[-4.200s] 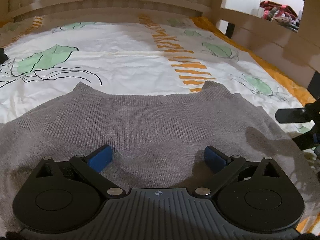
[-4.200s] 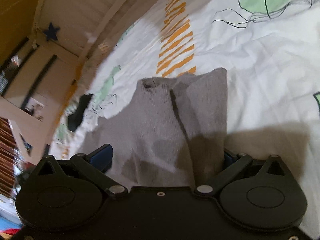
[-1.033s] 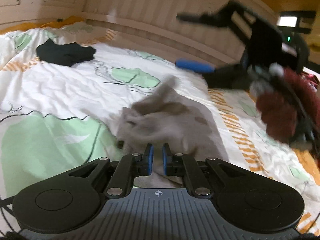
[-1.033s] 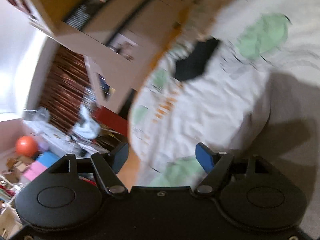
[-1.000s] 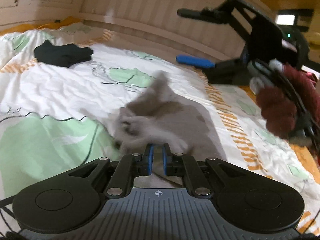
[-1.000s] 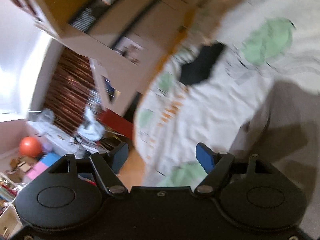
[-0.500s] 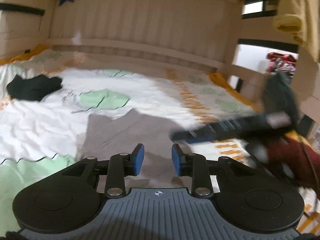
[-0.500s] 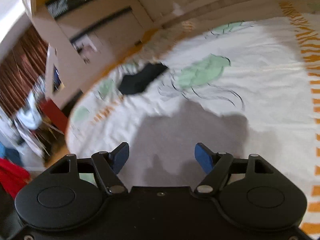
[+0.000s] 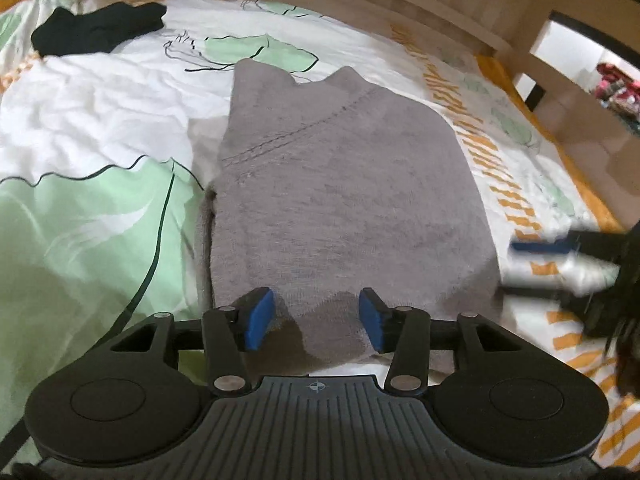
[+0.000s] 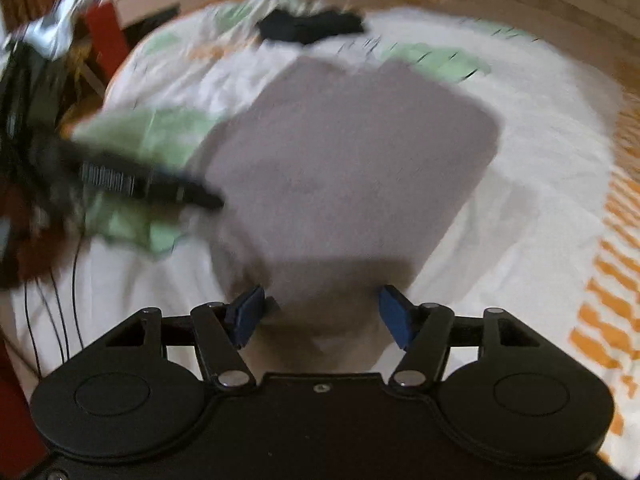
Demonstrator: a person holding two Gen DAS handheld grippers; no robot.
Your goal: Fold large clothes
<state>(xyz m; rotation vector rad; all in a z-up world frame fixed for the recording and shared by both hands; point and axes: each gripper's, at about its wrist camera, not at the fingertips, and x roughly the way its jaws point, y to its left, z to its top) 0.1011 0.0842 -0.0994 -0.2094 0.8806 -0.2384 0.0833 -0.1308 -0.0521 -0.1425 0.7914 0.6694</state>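
Note:
A grey knit sweater [image 9: 344, 188] lies folded into a rough rectangle on the leaf-print bed sheet [image 9: 92, 112]. My left gripper [image 9: 316, 322] hovers over the sweater's near edge; its jaws are opening and the blue pads press on nothing. In the blurred right wrist view the same sweater [image 10: 352, 168] fills the middle. My right gripper [image 10: 322, 314] sits over its near edge, jaws closing but still wide apart, pads clear of the cloth. The right gripper [image 9: 560, 256] also shows blurred beside the sweater in the left wrist view, and the left gripper [image 10: 132, 180] crosses the right wrist view.
A black garment [image 9: 100, 28] lies at the far left of the bed, also visible as a black garment [image 10: 310, 26] in the right view. A wooden bed rail [image 9: 440, 4] runs along the far side and right. The bed edge, cables [image 10: 60, 320] and clutter lie left.
The left gripper has let go of the sweater and opened. The sweater dropped from a bunched, lifted heap to a flat folded rectangle. The right gripper swung round from facing the room down over the sweater.

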